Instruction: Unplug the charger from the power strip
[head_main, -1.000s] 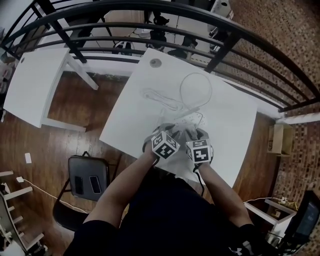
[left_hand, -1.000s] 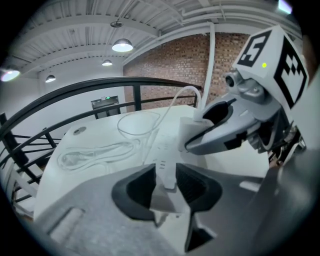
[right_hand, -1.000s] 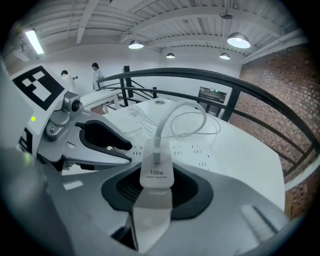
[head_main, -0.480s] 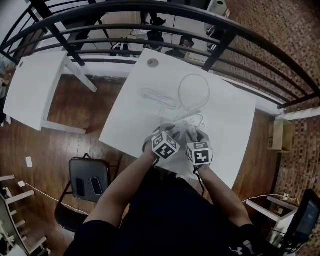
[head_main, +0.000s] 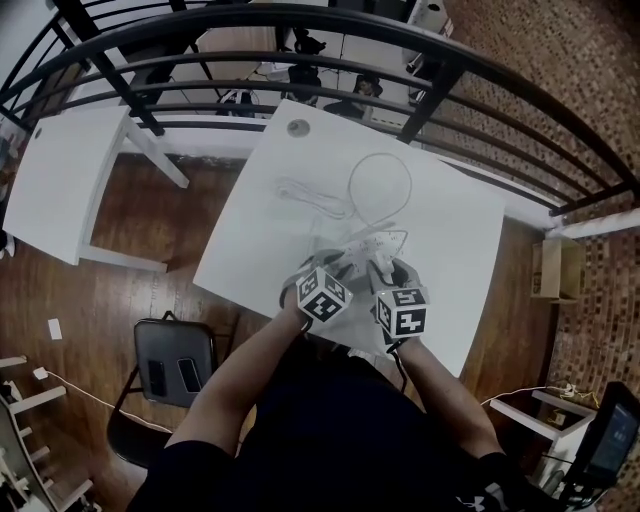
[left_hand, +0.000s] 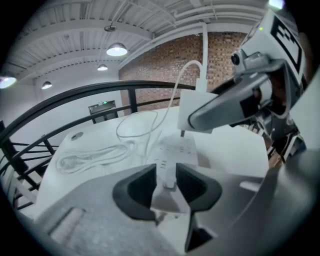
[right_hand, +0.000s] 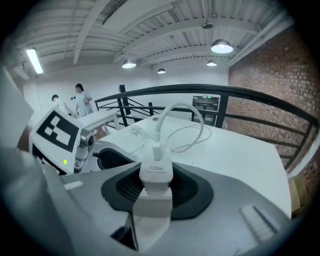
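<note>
While both tools work side by side over the white surface (head_main: 455, 225) in the head view, the left hand-held gripper (head_main: 334, 266) and the right hand-held gripper (head_main: 386, 270) meet at the power strip (head_main: 378, 241) just ahead of them. In the left gripper view, the jaws are clamped on the strip's near end; the charger (left_hand: 194, 106) hangs just above the strip, ahead and to the right, with one prong bared. In the right gripper view, the jaws pinch the charger, and its cable (right_hand: 172, 112) arches up ahead.

The right tool (right_hand: 156, 196) clamps a white boxy plastic charger (right_hand: 156, 172). From the charger's top, a white cable (right_hand: 170, 114) loops over the white tabletop (right_hand: 240, 150).
</note>
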